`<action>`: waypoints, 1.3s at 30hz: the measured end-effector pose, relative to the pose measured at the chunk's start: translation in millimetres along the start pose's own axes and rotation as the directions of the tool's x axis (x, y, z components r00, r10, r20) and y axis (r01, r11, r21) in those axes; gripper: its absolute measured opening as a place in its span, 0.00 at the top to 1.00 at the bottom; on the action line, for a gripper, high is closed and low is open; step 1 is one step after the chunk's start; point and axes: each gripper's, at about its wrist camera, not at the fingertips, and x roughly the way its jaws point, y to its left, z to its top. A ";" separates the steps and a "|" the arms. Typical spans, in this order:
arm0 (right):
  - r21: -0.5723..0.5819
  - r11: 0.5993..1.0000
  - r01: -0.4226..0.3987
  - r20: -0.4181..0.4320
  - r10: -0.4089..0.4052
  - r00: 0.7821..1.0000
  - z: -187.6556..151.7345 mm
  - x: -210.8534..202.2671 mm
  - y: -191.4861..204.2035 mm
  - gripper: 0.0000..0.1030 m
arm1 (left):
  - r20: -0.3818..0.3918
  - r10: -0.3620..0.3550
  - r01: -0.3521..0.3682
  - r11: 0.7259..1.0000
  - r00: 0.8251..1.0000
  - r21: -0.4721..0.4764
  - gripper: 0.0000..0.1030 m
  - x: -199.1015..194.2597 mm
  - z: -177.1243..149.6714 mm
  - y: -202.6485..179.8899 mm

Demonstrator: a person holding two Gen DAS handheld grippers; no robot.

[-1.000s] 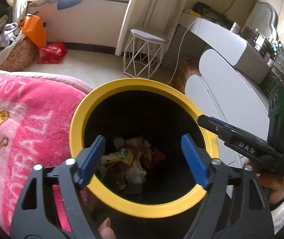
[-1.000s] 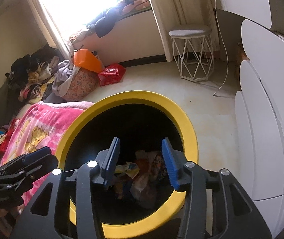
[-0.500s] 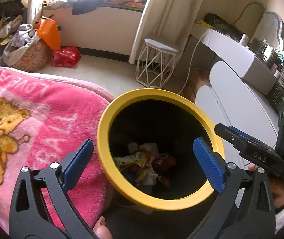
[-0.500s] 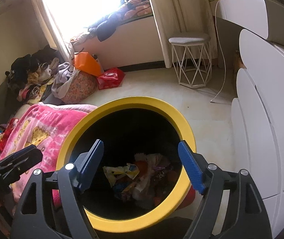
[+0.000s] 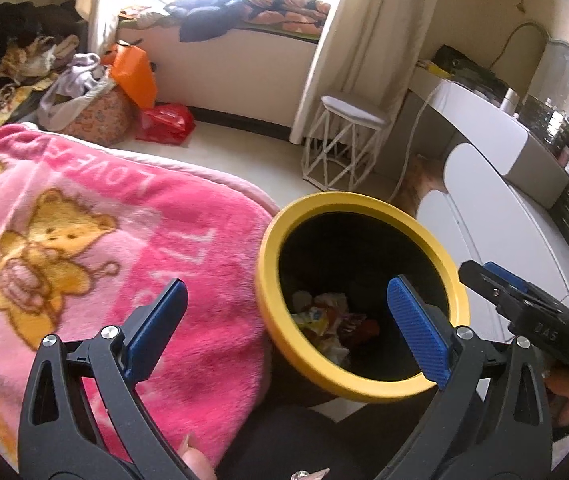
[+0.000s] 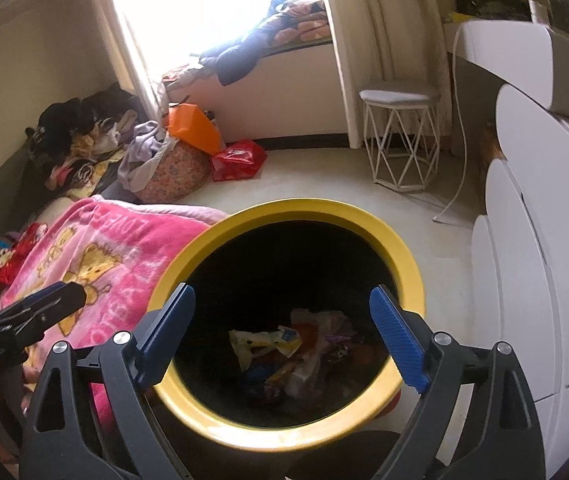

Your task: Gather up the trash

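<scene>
A black bin with a yellow rim [image 5: 364,200] [image 6: 304,206] stands on the floor beside the bed. Crumpled wrappers and paper trash [image 5: 328,320] [image 6: 292,348] lie at its bottom. My left gripper [image 5: 284,320] is open and empty, above the bin's left rim and the pink blanket [image 5: 84,240]. My right gripper [image 6: 284,332] is open and empty, straight above the bin's mouth. The right gripper also shows at the right edge of the left wrist view [image 5: 524,304], and the left gripper shows at the left edge of the right wrist view [image 6: 24,320].
A white wire stool [image 6: 400,140] stands on the floor beyond the bin. White rounded drawers [image 6: 544,240] and a dresser [image 5: 496,128] line the right. A red bag [image 6: 236,160], an orange bag [image 6: 192,128] and a heap of clothes [image 6: 84,140] lie by the window.
Both grippers have opened wider and pulled up and back from the bin. The left one has swung left, so more pink blanket shows.
</scene>
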 end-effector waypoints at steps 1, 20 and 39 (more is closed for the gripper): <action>-0.008 1.000 -0.003 0.003 0.003 1.000 -0.5 -1.1 3.3 0.16 | 0.006 0.008 -0.008 1.000 1.000 -0.003 0.10 -4.3 -1.4 3.4; -0.141 0.990 -0.028 0.134 0.047 0.990 -27.5 -29.0 68.5 0.06 | 0.110 0.216 -0.210 0.976 0.970 -0.058 0.10 -62.7 -26.9 44.4; -0.174 0.980 0.095 0.433 -0.010 0.901 -69.5 -65.5 78.9 0.06 | 0.317 0.206 -0.204 0.978 0.926 -0.042 0.10 -104.6 -58.3 32.6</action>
